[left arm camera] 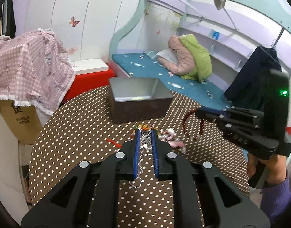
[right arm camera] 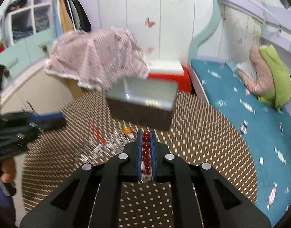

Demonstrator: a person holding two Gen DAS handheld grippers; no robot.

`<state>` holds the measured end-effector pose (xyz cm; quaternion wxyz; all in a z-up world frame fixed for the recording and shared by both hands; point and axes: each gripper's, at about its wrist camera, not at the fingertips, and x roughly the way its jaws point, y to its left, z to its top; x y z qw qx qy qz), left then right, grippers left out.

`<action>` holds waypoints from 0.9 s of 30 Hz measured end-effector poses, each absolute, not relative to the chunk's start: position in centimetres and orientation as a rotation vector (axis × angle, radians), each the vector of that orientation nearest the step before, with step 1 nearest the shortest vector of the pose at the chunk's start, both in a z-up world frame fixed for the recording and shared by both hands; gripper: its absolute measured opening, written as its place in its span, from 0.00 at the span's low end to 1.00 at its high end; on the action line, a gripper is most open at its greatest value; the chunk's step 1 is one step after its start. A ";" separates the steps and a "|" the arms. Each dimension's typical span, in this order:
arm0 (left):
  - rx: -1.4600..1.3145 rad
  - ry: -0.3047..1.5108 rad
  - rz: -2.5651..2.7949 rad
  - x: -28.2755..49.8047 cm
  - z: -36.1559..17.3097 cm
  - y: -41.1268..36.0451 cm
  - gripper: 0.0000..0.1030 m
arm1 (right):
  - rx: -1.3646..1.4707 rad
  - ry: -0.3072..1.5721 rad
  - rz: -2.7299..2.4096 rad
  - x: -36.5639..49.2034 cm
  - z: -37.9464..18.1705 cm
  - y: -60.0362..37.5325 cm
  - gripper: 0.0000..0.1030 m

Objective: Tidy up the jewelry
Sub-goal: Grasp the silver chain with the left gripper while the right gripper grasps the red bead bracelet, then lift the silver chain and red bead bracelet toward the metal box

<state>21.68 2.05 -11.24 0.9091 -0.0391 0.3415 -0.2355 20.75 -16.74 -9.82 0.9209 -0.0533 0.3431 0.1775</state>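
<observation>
My right gripper (right arm camera: 146,133) is shut on a red bead bracelet (right arm camera: 146,146) and holds it above the dotted table; in the left wrist view the bracelet (left arm camera: 186,122) hangs from its tip (left arm camera: 197,112). My left gripper (left arm camera: 145,131) is shut on a silver chain (left arm camera: 139,171) that lies between its blue pads and trails over the table. A pile of mixed jewelry (left arm camera: 168,136) lies just ahead of it. An open grey tin box (left arm camera: 137,98) stands at the table's far side, with something pale at its bottom; it also shows in the right wrist view (right arm camera: 143,102).
The round table has a brown white-dotted cloth (left arm camera: 78,129). A red string piece (left arm camera: 113,142) lies left of the pile. A cardboard box under pink cloth (left arm camera: 27,62) stands left, a red and white box (left arm camera: 88,76) behind, a blue bed (left arm camera: 183,79) right.
</observation>
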 end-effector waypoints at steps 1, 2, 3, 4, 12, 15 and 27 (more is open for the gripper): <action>-0.095 0.706 -0.510 21.8 -10.8 2.1 0.12 | -0.111 0.692 0.369 20.7 -9.0 -16.6 0.06; -0.107 0.709 -0.526 22.0 -10.4 2.0 0.12 | -0.105 0.674 0.377 20.6 -8.0 -16.7 0.06; -0.122 0.714 -0.545 22.4 -9.9 2.0 0.12 | -0.100 0.666 0.382 20.6 -7.5 -16.5 0.06; -0.139 0.719 -0.564 22.8 -9.4 2.0 0.12 | -0.094 0.662 0.389 20.8 -6.9 -16.6 0.06; -0.222 0.798 -0.602 28.4 -7.1 1.6 0.12 | -0.070 0.646 0.400 24.2 -4.9 -15.8 0.06; -0.292 0.879 -0.597 31.0 -7.6 2.0 0.12 | -0.066 0.657 0.399 25.3 -4.9 -15.6 0.06; -0.291 1.054 -0.509 33.5 -10.9 1.5 0.12 | -0.065 0.707 0.403 25.8 -6.6 -15.6 0.06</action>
